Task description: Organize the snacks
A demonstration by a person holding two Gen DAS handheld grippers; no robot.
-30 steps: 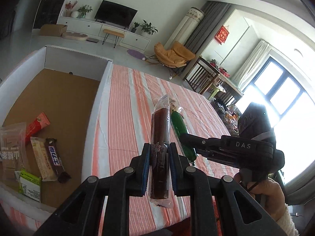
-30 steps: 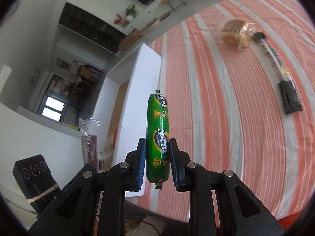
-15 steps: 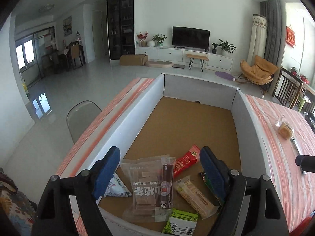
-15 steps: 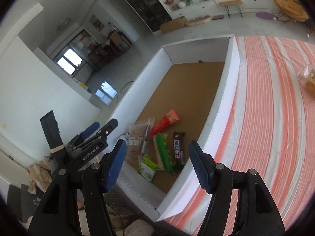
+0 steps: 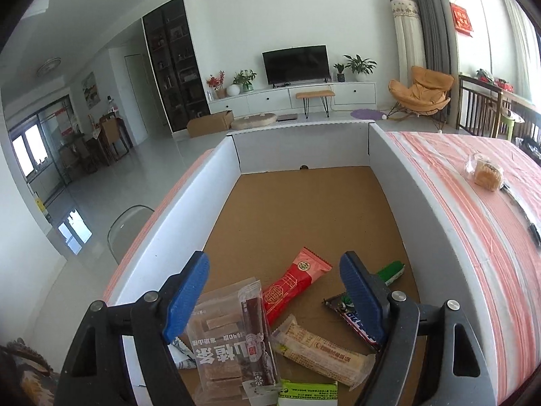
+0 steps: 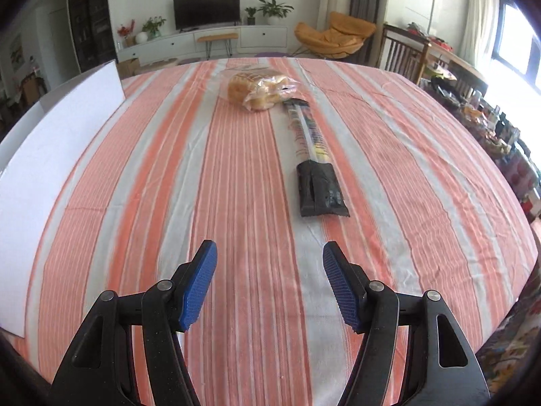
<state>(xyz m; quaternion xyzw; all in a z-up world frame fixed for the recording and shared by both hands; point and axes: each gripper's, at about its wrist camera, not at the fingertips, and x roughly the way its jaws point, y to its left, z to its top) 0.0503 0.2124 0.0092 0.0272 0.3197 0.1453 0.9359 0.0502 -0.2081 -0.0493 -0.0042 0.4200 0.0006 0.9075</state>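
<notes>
My left gripper (image 5: 274, 291) is open and empty above the near end of a white-walled cardboard box (image 5: 304, 209). In the box lie a clear biscuit pack (image 5: 219, 341), a dark red bar (image 5: 255, 331), a red packet (image 5: 294, 287), a green sausage (image 5: 392, 272), a chocolate bar (image 5: 351, 318) and a beige bar (image 5: 321, 348). My right gripper (image 6: 269, 284) is open and empty over the striped tablecloth (image 6: 169, 186). A bagged bread (image 6: 260, 89) and a long black-ended stick pack (image 6: 314, 155) lie ahead of it.
The box's white wall (image 6: 50, 155) stands at the left in the right wrist view. The bread (image 5: 485, 174) also shows on the cloth right of the box in the left wrist view. Chairs and clutter line the table's far right edge (image 6: 490, 125).
Both grippers held snacks a second ago, then opened over the box. The dark red bar and green sausage now lie in it. The right gripper has swung back over the table.
</notes>
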